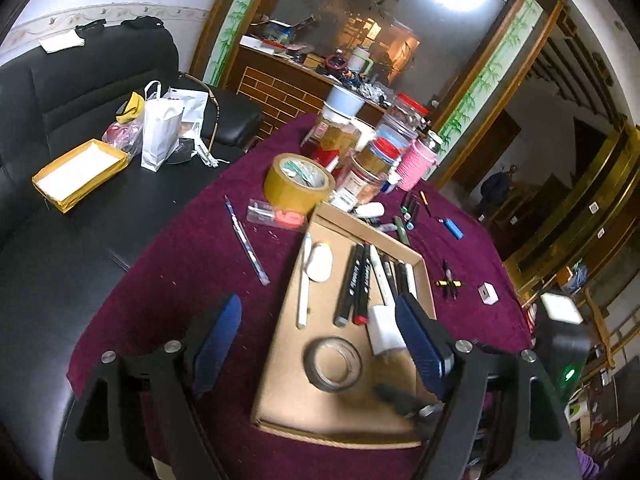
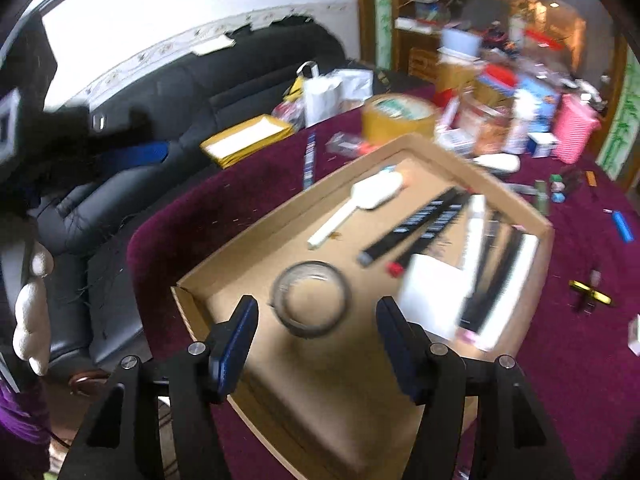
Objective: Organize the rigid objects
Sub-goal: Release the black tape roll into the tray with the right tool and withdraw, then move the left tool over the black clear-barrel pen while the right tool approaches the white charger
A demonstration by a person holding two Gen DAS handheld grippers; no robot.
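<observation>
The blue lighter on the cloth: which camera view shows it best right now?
The left wrist view: the blue lighter lies sharp and whole on the maroon cloth, right of the cardboard tray. In the right wrist view it is a blurred streak near the right edge.

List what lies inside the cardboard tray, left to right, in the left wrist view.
White pen → white oval eraser → clear tape roll → two black markers → white box, all inside the cardboard tray.
</observation>
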